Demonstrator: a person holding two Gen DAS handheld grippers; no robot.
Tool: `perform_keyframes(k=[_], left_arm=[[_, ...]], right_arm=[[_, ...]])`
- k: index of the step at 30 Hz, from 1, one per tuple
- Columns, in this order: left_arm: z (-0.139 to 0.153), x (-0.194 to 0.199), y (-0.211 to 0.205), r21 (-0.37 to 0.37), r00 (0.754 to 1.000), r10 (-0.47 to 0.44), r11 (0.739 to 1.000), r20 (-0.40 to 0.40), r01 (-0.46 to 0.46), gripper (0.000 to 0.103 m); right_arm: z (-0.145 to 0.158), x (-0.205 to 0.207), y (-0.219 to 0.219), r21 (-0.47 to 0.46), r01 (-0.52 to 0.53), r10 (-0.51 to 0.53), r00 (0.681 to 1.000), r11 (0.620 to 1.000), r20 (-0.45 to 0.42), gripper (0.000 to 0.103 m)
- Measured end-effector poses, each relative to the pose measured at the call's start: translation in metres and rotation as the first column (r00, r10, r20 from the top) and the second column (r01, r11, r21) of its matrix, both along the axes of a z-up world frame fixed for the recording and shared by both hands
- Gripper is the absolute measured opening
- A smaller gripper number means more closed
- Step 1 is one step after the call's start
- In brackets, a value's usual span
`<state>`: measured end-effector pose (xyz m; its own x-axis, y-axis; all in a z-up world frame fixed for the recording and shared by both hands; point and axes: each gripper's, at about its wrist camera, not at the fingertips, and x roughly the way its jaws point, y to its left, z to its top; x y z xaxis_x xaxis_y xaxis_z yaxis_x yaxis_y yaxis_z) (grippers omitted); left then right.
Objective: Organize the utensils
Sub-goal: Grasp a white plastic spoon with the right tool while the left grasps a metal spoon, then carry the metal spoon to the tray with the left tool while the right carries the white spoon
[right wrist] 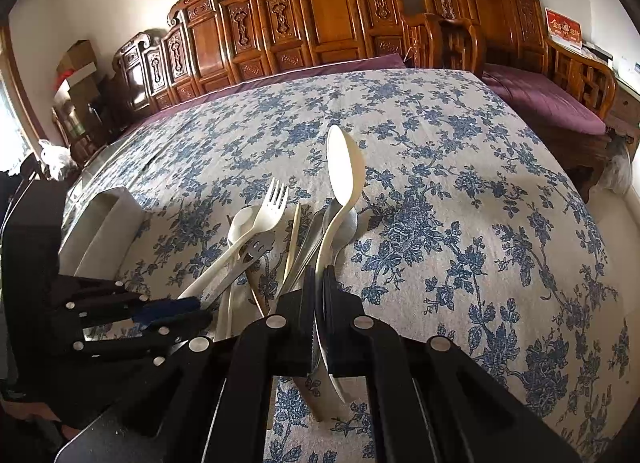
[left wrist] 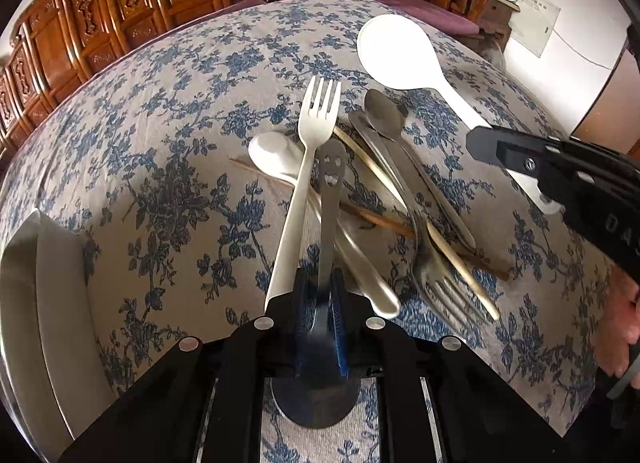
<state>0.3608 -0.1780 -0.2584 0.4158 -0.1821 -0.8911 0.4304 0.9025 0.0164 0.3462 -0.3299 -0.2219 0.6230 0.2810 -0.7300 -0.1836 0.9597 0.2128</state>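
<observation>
A pile of utensils lies on the floral tablecloth (left wrist: 160, 111): a white plastic fork (left wrist: 318, 111), a white spoon (left wrist: 272, 151), metal spoons (left wrist: 384, 115), a metal fork (left wrist: 440, 283) and thin chopsticks. My left gripper (left wrist: 324, 303) is shut on a metal spoon with a smiley-face handle (left wrist: 331, 171), whose bowl shows below the blue pads. My right gripper (right wrist: 320, 283) is shut on the handle of a white rice paddle (right wrist: 346, 167), held over the pile. In the left wrist view the right gripper (left wrist: 492, 147) and the paddle (left wrist: 396, 51) show at the upper right.
A white tray (left wrist: 48, 303) stands at the left edge of the table, also seen as the tray (right wrist: 108, 207) in the right wrist view. Carved wooden chairs (right wrist: 320, 15) line the far side. A person's hand (left wrist: 624, 311) is at the right edge.
</observation>
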Motion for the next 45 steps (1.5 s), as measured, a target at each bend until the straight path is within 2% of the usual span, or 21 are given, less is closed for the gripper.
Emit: perform_keyframes(k=[2,8,19,29,38,45], left_arm=[[0.0,-0.001,-0.001,-0.006,1.0,-0.009,1.0,-0.002,0.009,0.006],[0.003,-0.009,0.004,-0.026,1.0,0.005,1.0,-0.001,-0.005,0.005],[0.047,-0.031,0.021,-0.092,0.997,0.019,0.996,0.079,-0.012,0.005],[0.074,-0.038,0.056,-0.092,0.99,0.068,0.994,0.126,-0.057,0.005],[0.088,-0.043,0.091,-0.086,0.982,0.117,0.991,0.145,-0.106,0.005],[0.098,-0.047,0.116,-0.085,0.975,0.153,0.986,0.16,-0.14,0.005]], right_arm=[[0.0,0.0,0.001,0.001,0.0,0.0,1.0,1.0,-0.001,0.005],[0.002,-0.004,0.001,0.003,-0.002,0.002,1.0,1.0,0.005,0.005],[0.01,-0.017,0.01,0.012,-0.014,0.014,1.0,1.0,0.02,0.005],[0.025,-0.04,0.042,-0.001,-0.088,0.088,0.994,0.996,0.056,0.005],[0.032,-0.056,0.076,-0.06,-0.158,0.161,0.985,0.986,0.055,0.005],[0.048,-0.066,0.095,-0.068,-0.183,0.187,0.98,0.981,0.072,0.005]])
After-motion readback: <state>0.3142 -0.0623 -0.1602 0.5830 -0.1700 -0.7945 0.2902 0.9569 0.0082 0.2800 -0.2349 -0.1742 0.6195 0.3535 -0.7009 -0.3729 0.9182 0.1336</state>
